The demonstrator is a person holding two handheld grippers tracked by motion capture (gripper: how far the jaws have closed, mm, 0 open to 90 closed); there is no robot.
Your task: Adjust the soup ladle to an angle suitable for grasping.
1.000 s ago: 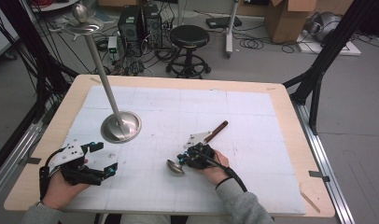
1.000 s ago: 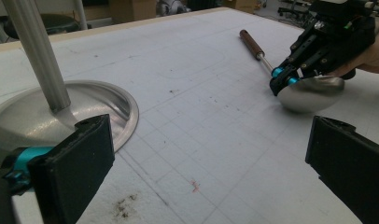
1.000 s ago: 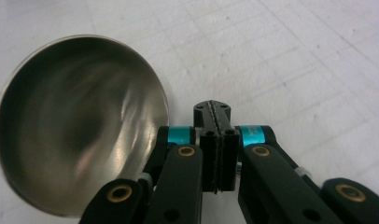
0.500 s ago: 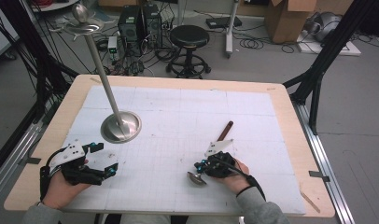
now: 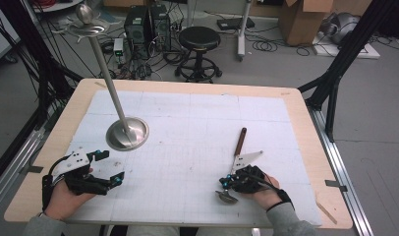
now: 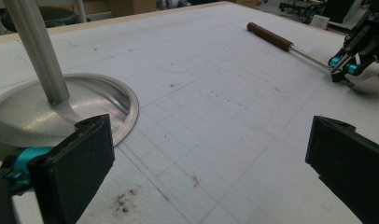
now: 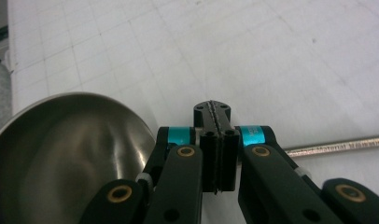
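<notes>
Ladle (image 5: 232, 169) lies lower right of the high view on the counter (image 5: 305, 118), right claw (image 5: 226, 185) clamped on its shank near the bowl for control; left claw (image 5: 111, 167) idle, jaws apart, lower left.

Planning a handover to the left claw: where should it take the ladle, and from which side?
Probably the brown wooden handle, from above with jaws across it. That end of the ladle lies straight and free on the mat, while the right claw is shut on the thin shaft beside the bowl.
</notes>
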